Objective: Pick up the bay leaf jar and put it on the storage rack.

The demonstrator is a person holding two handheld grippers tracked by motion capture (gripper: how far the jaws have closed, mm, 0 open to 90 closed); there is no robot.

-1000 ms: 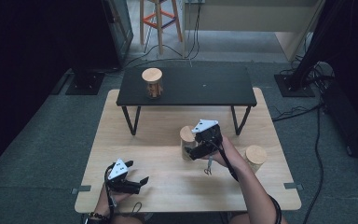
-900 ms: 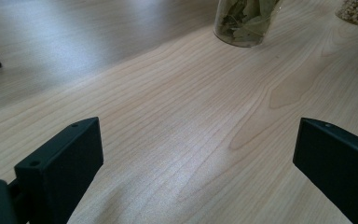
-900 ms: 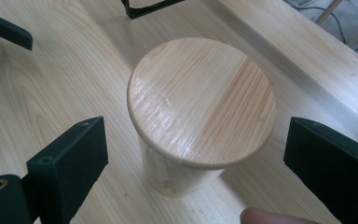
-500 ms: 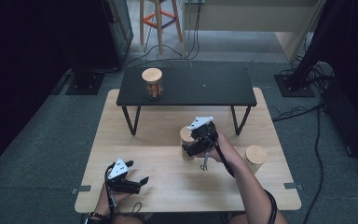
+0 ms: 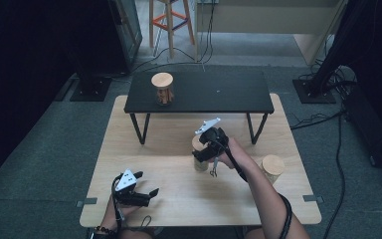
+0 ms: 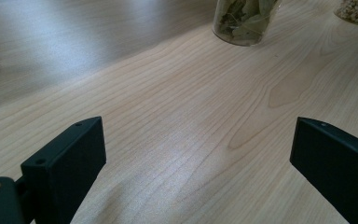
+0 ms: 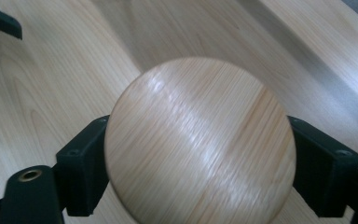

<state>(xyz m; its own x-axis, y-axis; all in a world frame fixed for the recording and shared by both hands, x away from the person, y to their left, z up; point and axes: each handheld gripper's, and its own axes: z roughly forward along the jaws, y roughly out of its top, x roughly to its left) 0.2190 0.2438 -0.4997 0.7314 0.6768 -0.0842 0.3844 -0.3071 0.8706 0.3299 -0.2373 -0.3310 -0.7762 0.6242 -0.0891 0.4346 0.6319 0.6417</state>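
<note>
My right gripper (image 5: 202, 151) is clamped on the clear glass jar with a round pale wooden lid (image 5: 199, 155), near the middle of the light wooden table (image 5: 179, 199), just in front of the low black bench (image 5: 214, 94). From the right gripper view its lid (image 7: 200, 140) is smooth, straight-grained wood with a jaw on either side. The left gripper view suggests dried leaves inside, though I only see the base. My left gripper (image 5: 142, 189) rests spread apart, holding nothing, near the table's front left.
</note>
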